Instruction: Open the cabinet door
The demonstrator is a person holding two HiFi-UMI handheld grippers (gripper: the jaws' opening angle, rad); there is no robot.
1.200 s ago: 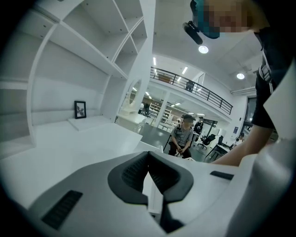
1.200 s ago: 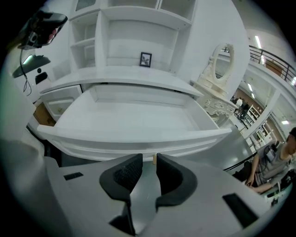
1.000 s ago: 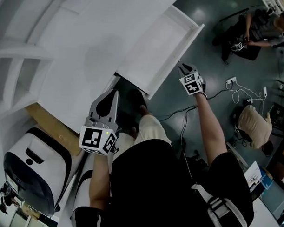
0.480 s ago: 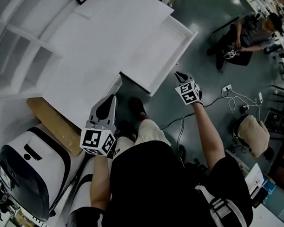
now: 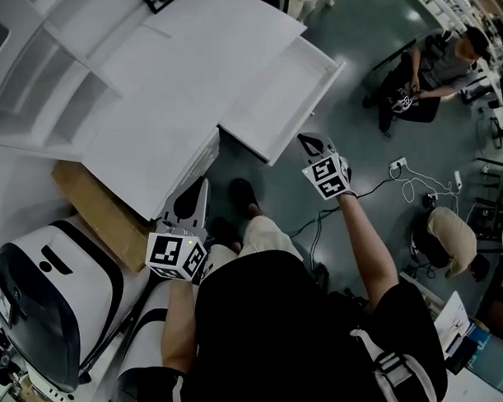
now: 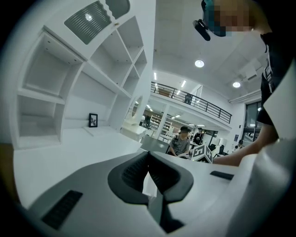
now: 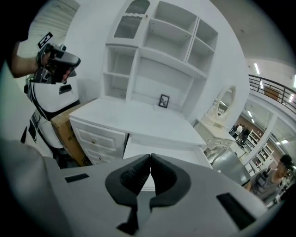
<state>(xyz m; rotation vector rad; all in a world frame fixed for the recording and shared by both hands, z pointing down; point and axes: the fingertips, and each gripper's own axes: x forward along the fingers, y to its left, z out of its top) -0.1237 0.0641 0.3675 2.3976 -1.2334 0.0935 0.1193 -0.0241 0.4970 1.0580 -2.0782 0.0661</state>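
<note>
Though free of both claws, stands open already: find the cabinet door (image 5: 280, 94) drawn well out from the front of the white cabinet (image 5: 157, 77), jutting over the floor in the upper middle of the head view. Judging by that, leaves little or nothing of the task to do, at most a check that the door rests where it is.

Holds the right gripper (image 5: 307, 143) near the door's outer edge, not touching it, at the end of an outstretched forearm and tipped down toward the floor. Has just been closing its jaws, and shows them pad to pad with nothing between.

Carries the left gripper (image 5: 198, 186) low and close to the body, near the cabinet's front and just beside a cardboard box (image 5: 94, 215), pointing almost level across the desktop toward the shelves. Shows those jaws pressed together too, and empty.
</note>
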